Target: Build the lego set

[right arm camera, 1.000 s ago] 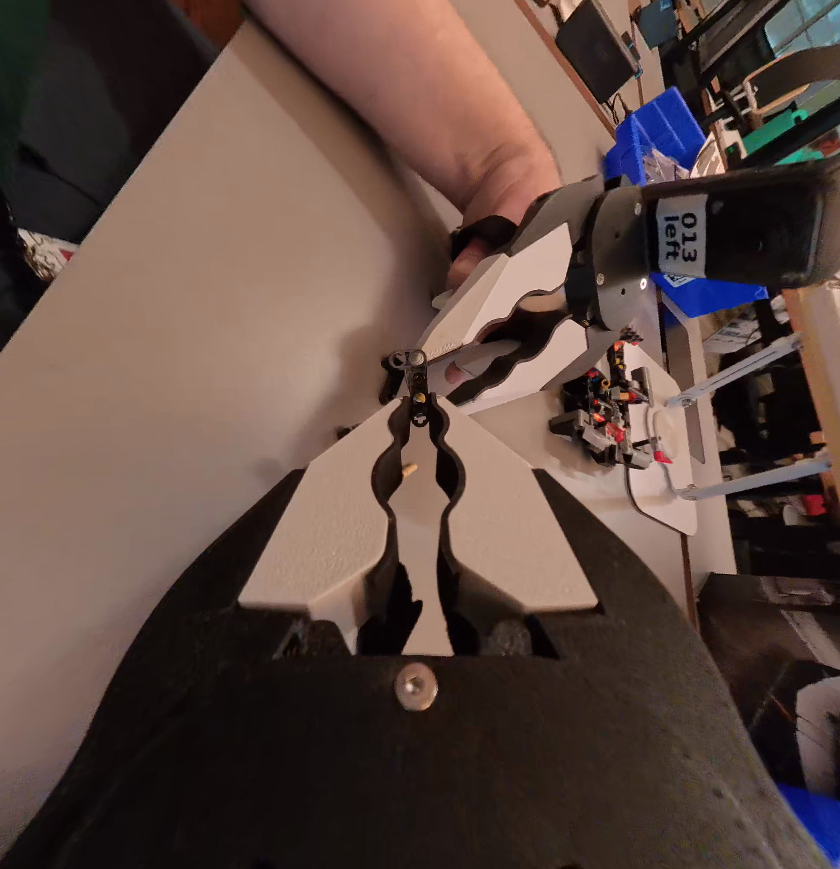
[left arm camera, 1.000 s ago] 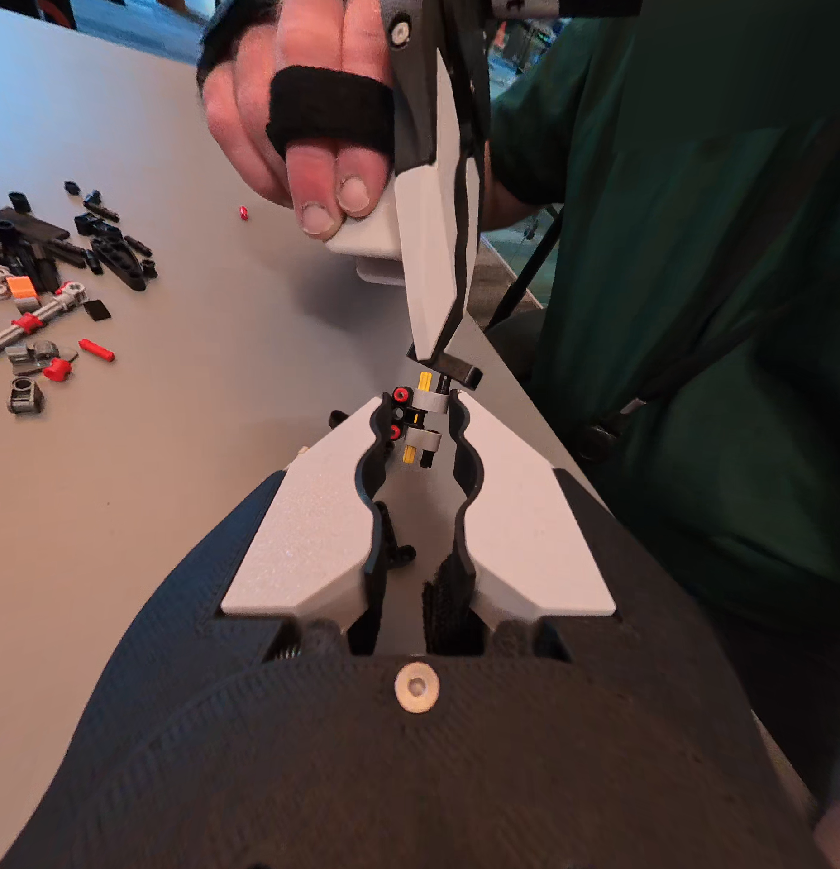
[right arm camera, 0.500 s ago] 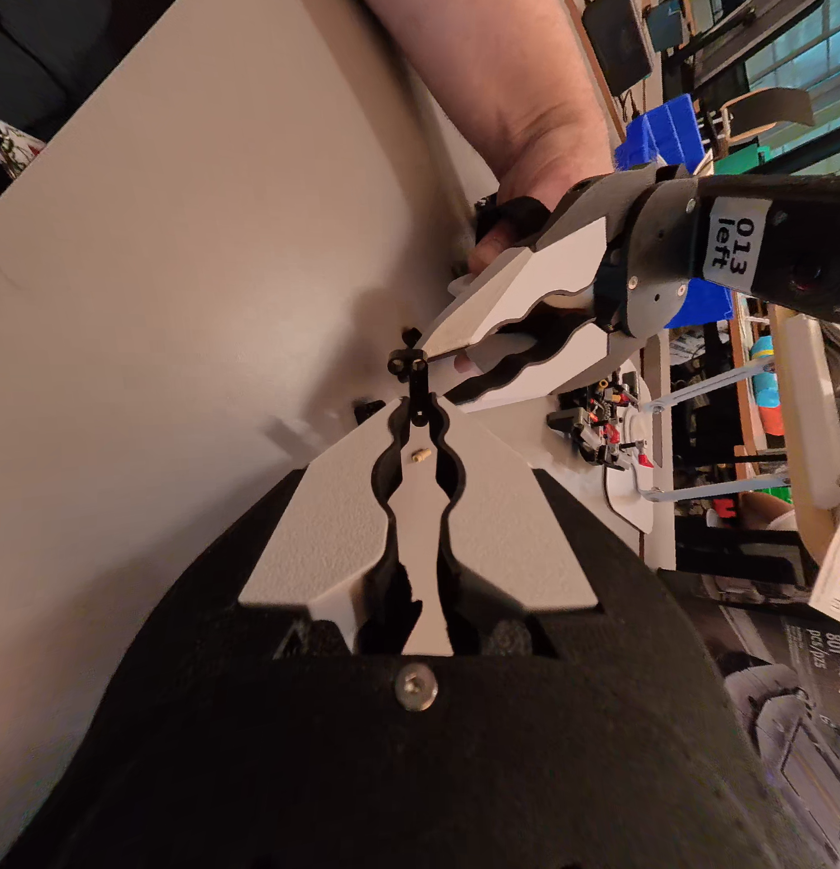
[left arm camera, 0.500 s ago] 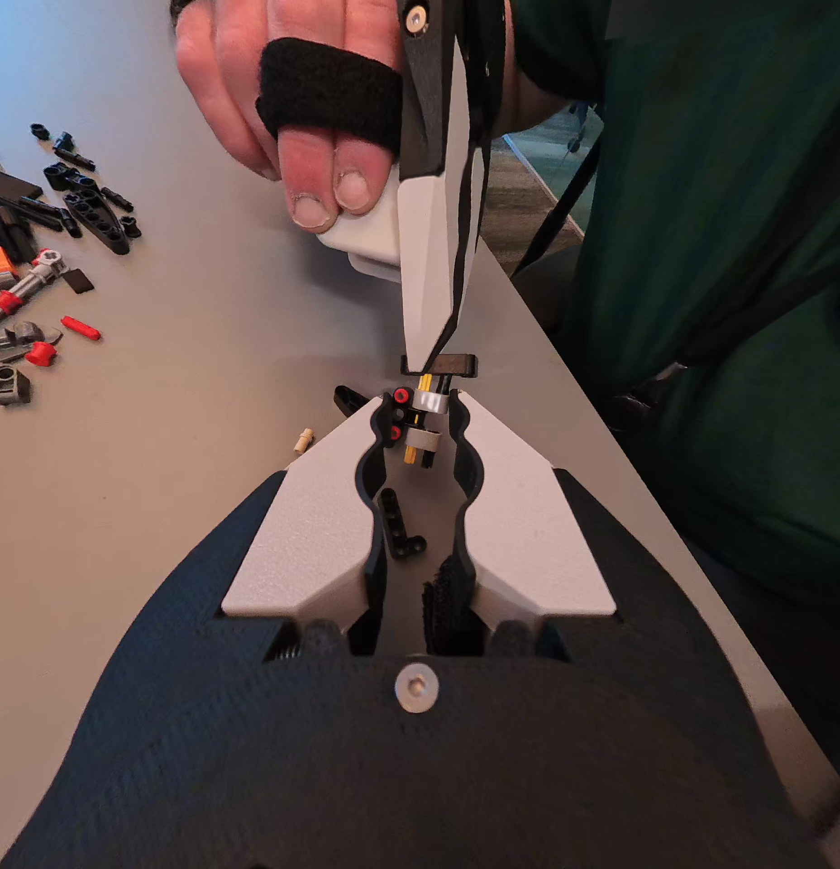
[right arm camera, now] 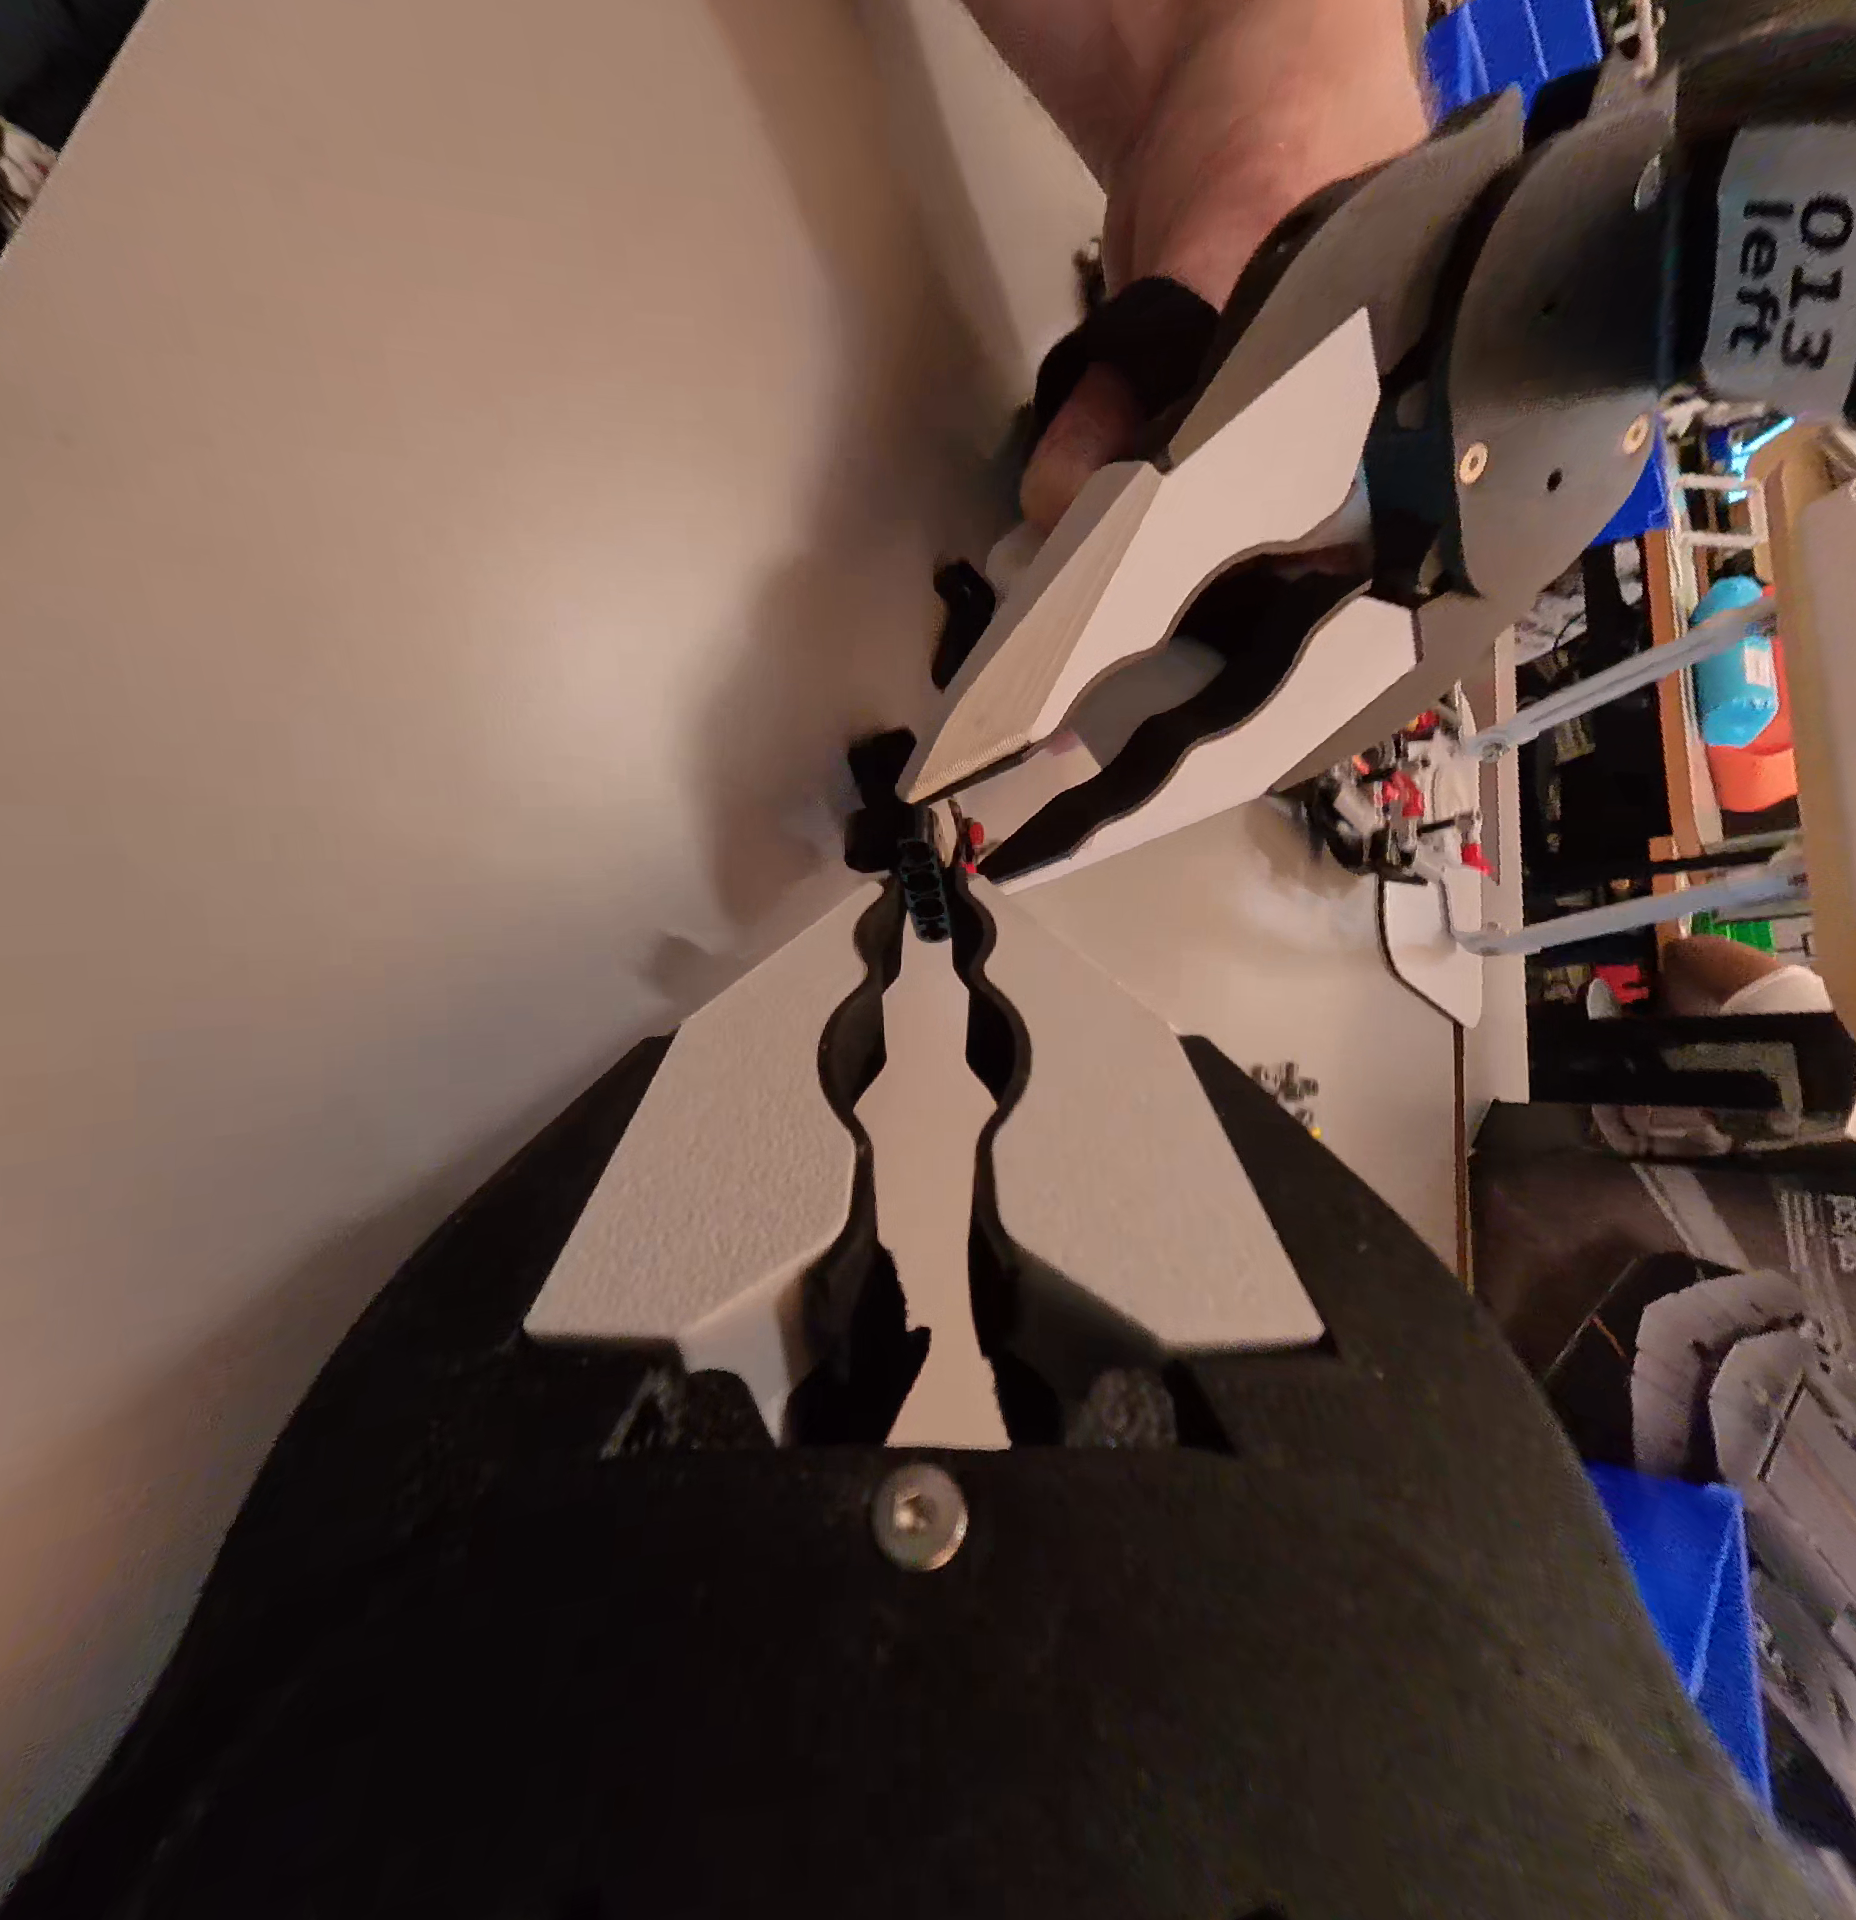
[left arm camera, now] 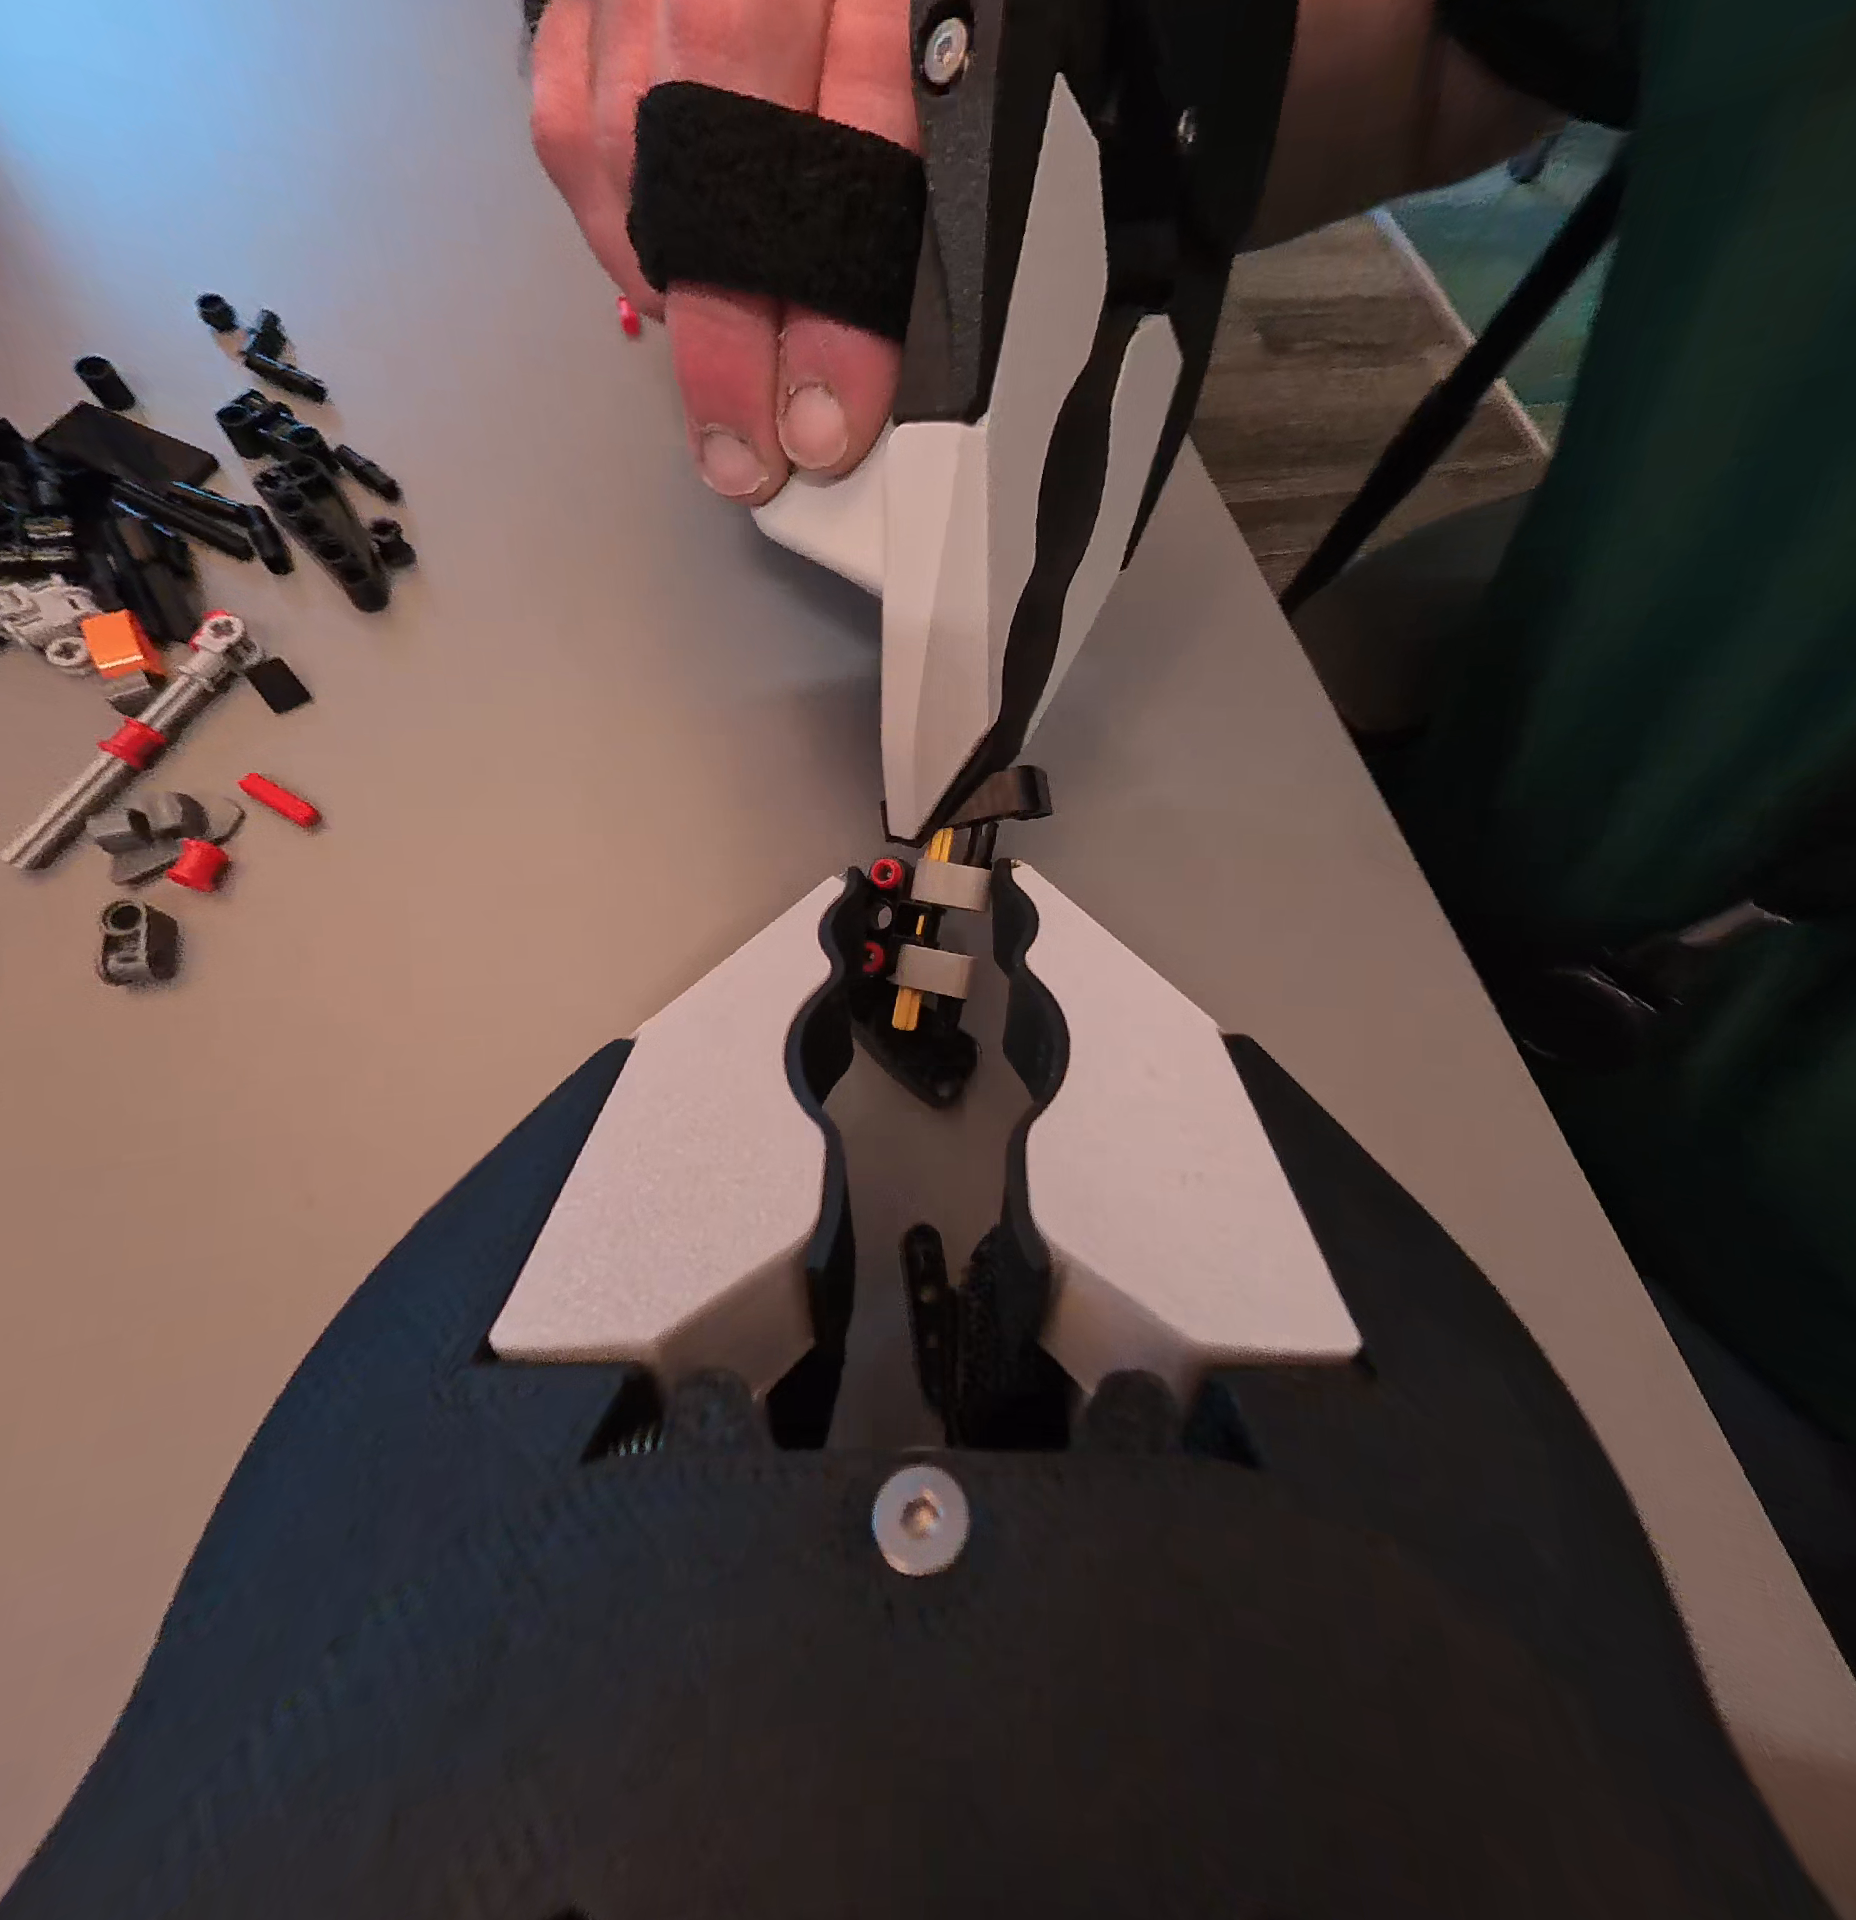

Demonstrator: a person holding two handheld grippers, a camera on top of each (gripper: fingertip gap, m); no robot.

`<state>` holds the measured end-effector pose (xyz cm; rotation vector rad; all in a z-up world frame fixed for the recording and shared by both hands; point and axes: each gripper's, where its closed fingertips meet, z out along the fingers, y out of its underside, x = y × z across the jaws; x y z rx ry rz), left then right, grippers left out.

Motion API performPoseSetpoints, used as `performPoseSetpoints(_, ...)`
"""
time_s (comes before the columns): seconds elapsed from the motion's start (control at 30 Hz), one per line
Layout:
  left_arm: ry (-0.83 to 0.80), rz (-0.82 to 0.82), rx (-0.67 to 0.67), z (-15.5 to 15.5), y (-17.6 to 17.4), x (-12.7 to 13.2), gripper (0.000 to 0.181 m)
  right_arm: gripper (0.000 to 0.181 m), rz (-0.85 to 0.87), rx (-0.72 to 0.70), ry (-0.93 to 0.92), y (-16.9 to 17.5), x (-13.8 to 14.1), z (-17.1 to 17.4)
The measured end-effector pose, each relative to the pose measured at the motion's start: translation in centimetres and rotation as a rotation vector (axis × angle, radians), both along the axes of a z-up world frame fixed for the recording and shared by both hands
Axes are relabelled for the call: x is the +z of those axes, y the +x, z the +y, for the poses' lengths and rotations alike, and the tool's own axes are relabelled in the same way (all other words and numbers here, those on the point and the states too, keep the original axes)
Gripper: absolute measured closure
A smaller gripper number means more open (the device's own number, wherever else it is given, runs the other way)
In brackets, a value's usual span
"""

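Beam (right arm camera: 924,894) is what has changed. Half a second ago the right gripper (right arm camera: 924,904) showed it edge-on, a thin black strip; now its row of holes faces the right wrist camera, so the piece has been turned in place. From the left side, the beam (left arm camera: 1012,805) sat level across the top of the assembly (left arm camera: 924,935) a moment ago, and now it tips slightly, one end lower.

Both claws are clamped. The left gripper (left arm camera: 929,904) pinches the assembly between its tips, with the grey connectors (left arm camera: 939,971) and red pins (left arm camera: 882,871) showing in the gap and the yellow axle (left arm camera: 916,1003) running through them. The right gripper (left arm camera: 945,810) comes in from directly above the assembly, closed on the beam, which touches the upper end of the axle or sits just over it. I cannot tell whether it is seated.

To my eye the turning means the person is hunting for the right hole and angle, so this joint is not finished.

Both are held above the table (left arm camera: 550,935). A small black piece (left arm camera: 924,1070) lies under the assembly, and the pile of loose parts (left arm camera: 176,582) is well off to its left.
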<state>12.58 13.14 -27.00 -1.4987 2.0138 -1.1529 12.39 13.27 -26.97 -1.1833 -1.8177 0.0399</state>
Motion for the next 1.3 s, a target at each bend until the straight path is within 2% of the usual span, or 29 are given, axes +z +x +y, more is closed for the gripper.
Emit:
performPoseSetpoints(0.27, 0.136, 0.048, 0.026, -0.1, 1.7, -2.3, 0.158, 0.173, -0.033, -0.036, -0.047, 1.6, -1.4, -0.4)
performPoseSetpoints(0.7, 0.267, 0.070, 0.019, 0.8, 0.6, -2.3, 0.148, 0.168, -0.012, -0.100, -0.170, 2.9, -1.8, -0.8)
performPoseSetpoints(0.8, 0.283, 0.083, 0.010, 0.8, 0.6, -2.7, 0.150, 0.159, 0.033, -0.165, -0.270, 3.2, -1.5, -0.9)
performPoseSetpoints(0.9, 0.275, 0.073, 0.000, 0.5, 0.8, -2.9, 0.160, 0.162, 0.103, -0.242, -0.415, 3.0, -0.9, -1.4)
performPoseSetpoints(0.97, 0.284, 0.076, 0.008, 0.6, 0.8, -2.9, 0.160, 0.168, 0.145, -0.322, -0.510, 3.0, -0.8, -1.4)
performPoseSetpoints(1.07, 0.293, 0.073, 0.024, 0.7, 1.0, -2.9, 0.160, 0.166, 0.204, -0.466, -0.629, 2.8, -1.2, -1.3)
performPoseSetpoints(1.17, 0.311, 0.064, 0.043, 0.7, 1.2, -2.9, 0.161, 0.159, 0.224, -0.570, -0.679, 2.3, -1.9, -1.6)
performPoseSetpoints(1.3, 0.305, 0.059, 0.048, 0.7, 1.3, -2.9, 0.161, 0.160, 0.278, -0.696, -0.693, 2.5, -1.9, -1.1)
